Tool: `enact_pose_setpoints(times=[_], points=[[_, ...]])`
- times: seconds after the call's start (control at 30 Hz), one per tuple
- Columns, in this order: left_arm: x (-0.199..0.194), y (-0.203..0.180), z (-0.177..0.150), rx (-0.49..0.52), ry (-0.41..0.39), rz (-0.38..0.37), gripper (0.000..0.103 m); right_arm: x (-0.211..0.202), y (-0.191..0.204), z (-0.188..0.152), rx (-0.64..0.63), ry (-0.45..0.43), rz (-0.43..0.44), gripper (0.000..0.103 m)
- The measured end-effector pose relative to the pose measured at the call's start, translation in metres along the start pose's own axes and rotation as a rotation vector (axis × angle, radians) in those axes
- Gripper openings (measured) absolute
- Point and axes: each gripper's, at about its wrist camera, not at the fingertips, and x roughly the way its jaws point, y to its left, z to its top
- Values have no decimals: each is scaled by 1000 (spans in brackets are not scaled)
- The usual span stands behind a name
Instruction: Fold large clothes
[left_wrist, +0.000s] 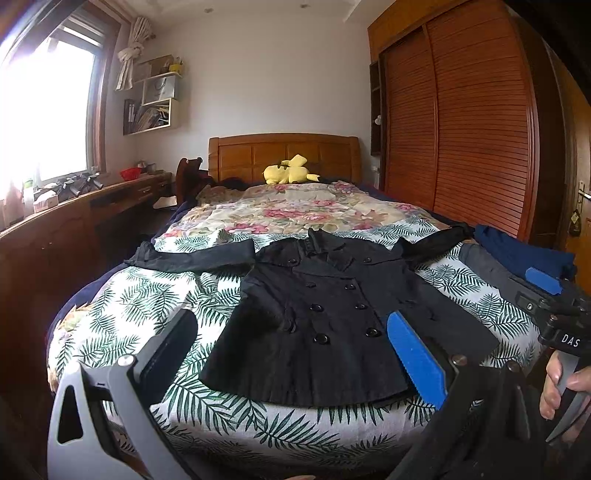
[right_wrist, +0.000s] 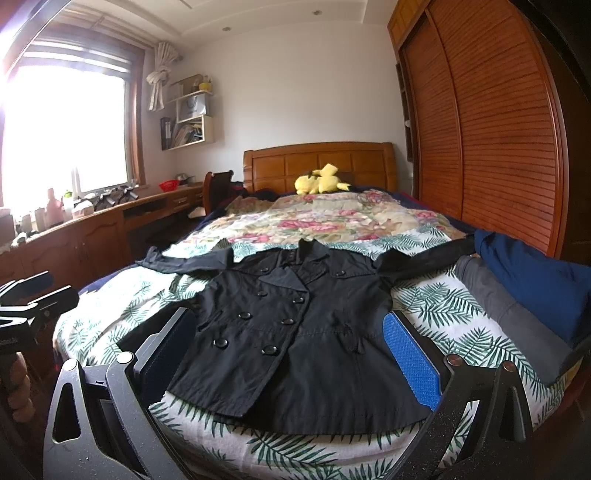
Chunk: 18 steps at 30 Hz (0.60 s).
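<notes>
A black double-breasted coat (left_wrist: 325, 314) lies flat and face up on the leaf-print bed sheet (left_wrist: 147, 306), both sleeves spread out sideways. It also shows in the right wrist view (right_wrist: 295, 332). My left gripper (left_wrist: 295, 339) is open and empty, held above the coat's hem near the foot of the bed. My right gripper (right_wrist: 291, 343) is open and empty too, also over the hem. The right gripper's body (left_wrist: 554, 306) shows at the right edge of the left wrist view.
A floral quilt (left_wrist: 295, 210) covers the far half of the bed, with a yellow plush toy (left_wrist: 288, 171) at the wooden headboard. Folded grey and blue clothes (right_wrist: 524, 280) lie at the bed's right edge. A wooden wardrobe (left_wrist: 461, 122) stands right, a desk (left_wrist: 74, 214) left.
</notes>
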Motion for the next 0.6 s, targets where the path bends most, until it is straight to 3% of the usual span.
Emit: enact_pose_setpoints(times=[0.6], points=[[0,-1,1,1,2,-1,103,1,-3,1,1,1,4,103]])
